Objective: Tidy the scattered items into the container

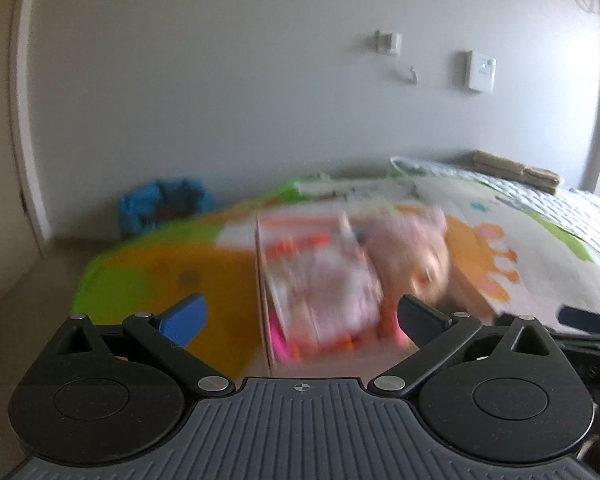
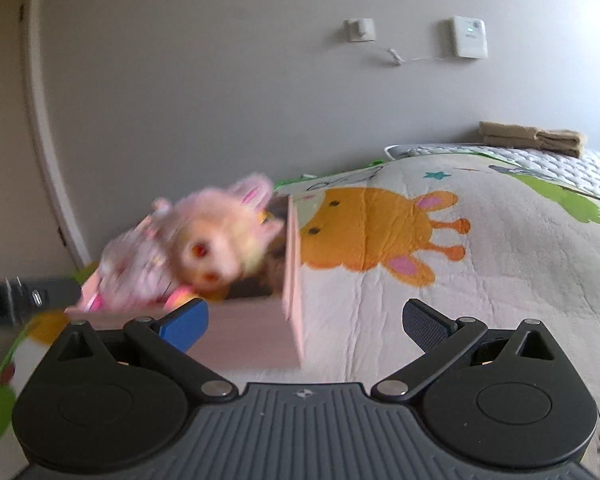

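Note:
A pink cardboard box (image 2: 292, 280) lies on a colourful play mat. A doll in a pink dress with pale hair (image 2: 204, 248) lies blurred over the box's opening, and it shows again as the doll (image 1: 340, 276) in the left wrist view, over the box (image 1: 262, 292). Bright pink and orange items (image 1: 296, 350) sit low inside the box. My left gripper (image 1: 302, 314) is open just before the box, nothing between its fingers. My right gripper (image 2: 304, 320) is open too, near the box's right wall, empty. The other gripper's black tip (image 2: 32, 298) pokes in from the left.
The play mat (image 2: 420, 280) with an orange giraffe print stretches right. A white quilted blanket (image 2: 560, 164) and folded brown cloth (image 2: 532, 134) lie at the back right. A blue bag (image 1: 160, 204) rests against the grey wall. A white door frame (image 2: 48, 140) stands at left.

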Motion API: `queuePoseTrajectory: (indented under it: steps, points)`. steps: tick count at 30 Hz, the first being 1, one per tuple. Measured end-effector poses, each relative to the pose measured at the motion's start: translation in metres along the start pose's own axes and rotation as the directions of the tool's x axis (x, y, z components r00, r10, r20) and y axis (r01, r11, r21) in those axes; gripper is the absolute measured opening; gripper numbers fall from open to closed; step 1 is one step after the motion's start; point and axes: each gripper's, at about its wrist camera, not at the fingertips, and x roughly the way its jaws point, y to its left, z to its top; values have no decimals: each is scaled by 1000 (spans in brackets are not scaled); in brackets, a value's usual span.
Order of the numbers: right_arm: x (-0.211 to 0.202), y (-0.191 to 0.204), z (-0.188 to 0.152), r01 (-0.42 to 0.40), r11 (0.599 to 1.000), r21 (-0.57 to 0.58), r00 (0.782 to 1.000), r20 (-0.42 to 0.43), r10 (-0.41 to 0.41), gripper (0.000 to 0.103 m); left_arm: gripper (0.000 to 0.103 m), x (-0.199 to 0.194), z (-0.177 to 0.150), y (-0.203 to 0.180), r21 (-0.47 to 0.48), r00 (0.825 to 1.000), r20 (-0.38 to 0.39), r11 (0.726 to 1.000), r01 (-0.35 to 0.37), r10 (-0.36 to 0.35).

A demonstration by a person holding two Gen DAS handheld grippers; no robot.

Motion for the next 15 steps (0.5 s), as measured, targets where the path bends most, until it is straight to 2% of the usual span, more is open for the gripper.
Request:
queuePoseTrajectory:
  steps: [3,6,10,13,15]
  points:
    - [-9,9,-14,-2,999,-46,999,-49,0,103,103,-12,-35,-2,-43,998,-57,999,-12,9]
    - [-18,14,-32,-9,997,-74,995,-95,2,103,103,-15,-64,-4,-42,994,-109,999,-8,4]
    - [-26,12,-53,7,997,-82,991,-135,-18,103,103,-21,-88,-6,-52,994,-112,999,7,-13]
    - [-21,7,-60,-1,997,-78,980,-198,-14,103,103,-19,-96,-9,-51,995,-101,998,-28,23]
    - [-19,5,-59,12,998,-69,981,-194,-25,103,103,-15,-97,-11,-41,993,-106,998,-54,49]
